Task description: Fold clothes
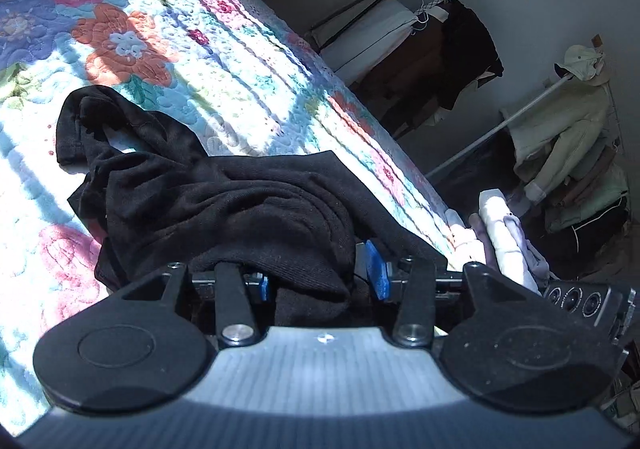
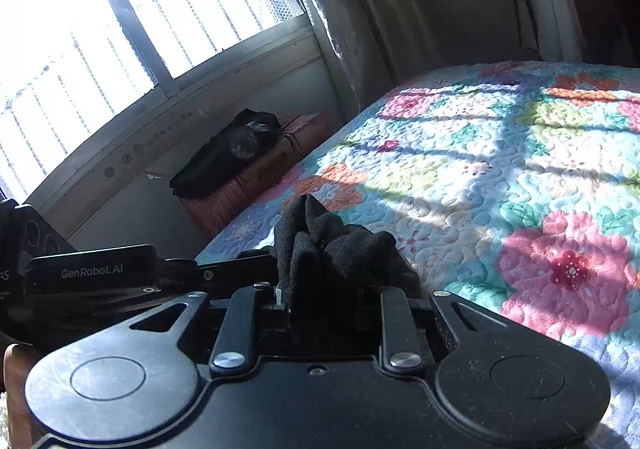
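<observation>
The left gripper (image 1: 320, 281) pinches a bunch of the black garment (image 1: 208, 185), and the rest of it trails forward and left onto the bed (image 1: 224, 61). The right gripper (image 2: 328, 289) pinches another bunched edge, so the cloth hangs between both

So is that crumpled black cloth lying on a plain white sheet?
No, the crumpled black cloth lies on a quilted bedspread patterned with pink, orange and blue flowers.
</observation>
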Motion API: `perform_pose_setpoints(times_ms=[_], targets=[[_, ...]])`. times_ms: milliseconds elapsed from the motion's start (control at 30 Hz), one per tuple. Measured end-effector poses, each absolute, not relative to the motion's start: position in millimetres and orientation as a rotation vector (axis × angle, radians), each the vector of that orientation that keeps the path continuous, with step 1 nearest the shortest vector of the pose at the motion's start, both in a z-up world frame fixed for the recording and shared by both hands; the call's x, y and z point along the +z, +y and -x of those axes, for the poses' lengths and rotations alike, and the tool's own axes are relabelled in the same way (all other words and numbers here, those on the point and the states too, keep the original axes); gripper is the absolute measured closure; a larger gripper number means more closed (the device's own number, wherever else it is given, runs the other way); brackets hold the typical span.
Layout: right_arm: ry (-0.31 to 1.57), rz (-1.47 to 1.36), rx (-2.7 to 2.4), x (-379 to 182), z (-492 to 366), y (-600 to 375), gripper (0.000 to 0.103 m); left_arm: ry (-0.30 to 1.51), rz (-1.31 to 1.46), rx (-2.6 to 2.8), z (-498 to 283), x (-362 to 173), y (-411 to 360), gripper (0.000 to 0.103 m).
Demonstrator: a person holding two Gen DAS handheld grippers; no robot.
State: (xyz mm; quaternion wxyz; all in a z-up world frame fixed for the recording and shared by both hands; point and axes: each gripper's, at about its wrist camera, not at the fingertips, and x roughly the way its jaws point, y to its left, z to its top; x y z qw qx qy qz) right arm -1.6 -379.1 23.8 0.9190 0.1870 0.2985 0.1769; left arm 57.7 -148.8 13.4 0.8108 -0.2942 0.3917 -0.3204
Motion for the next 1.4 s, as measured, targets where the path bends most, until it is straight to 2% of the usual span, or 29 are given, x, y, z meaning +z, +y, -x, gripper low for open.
perform_pose_setpoints(times_ms=[267, 467, 533, 600, 633, 700, 800, 900, 967, 1033, 1333, 1367, 1400], targets=[[0.557, -0.349, 0.268, 49, 26, -426, 0.077, 0.835, 0.627, -0.789, -52, 28, -203, 0.06], [0.552, -0.355, 0.135, 46, 46, -470, 0.077, 0.88, 0.607, -0.832, -47, 17, -265, 0.06], [0.563, -0.355, 0.081, 38, 49, -484, 0.077, 0.909, 0.6, -0.821, -47, 8, -285, 0.054], [0.579, -0.357, 0.027, 28, 50, -497, 0.077, 0.96, 0.554, -0.806, -48, -5, -304, 0.044], [0.6, -0.363, -0.004, 20, 48, -503, 0.077, 0.988, 0.519, -0.794, -48, -13, -311, 0.044], [0.668, -0.352, -0.078, 3, 42, -509, 0.075, 1.002, 0.445, -0.722, -43, -24, -313, 0.043], [0.788, -0.24, -0.209, -21, 41, -500, 0.066, 0.96, 0.368, -0.545, -26, -32, -289, 0.04], [0.808, -0.221, -0.249, -41, 54, -500, 0.064, 0.918, 0.343, -0.462, -13, -39, -256, 0.032], [0.813, -0.248, -0.281, -49, 62, -508, 0.061, 0.938, 0.365, -0.448, -13, -48, -236, 0.032], [0.807, -0.287, -0.335, -50, 69, -517, 0.052, 0.959, 0.382, -0.443, -16, -58, -224, 0.032], [0.7, -0.254, -0.384, -16, 105, -511, 0.048, 0.947, 0.447, -0.536, -17, -72, -224, 0.032], [0.683, -0.252, -0.324, -13, 109, -502, 0.048, 0.947, 0.444, -0.537, -17, -73, -225, 0.033], [0.679, -0.245, -0.272, -11, 110, -494, 0.048, 0.963, 0.434, -0.543, -18, -75, -225, 0.04]])
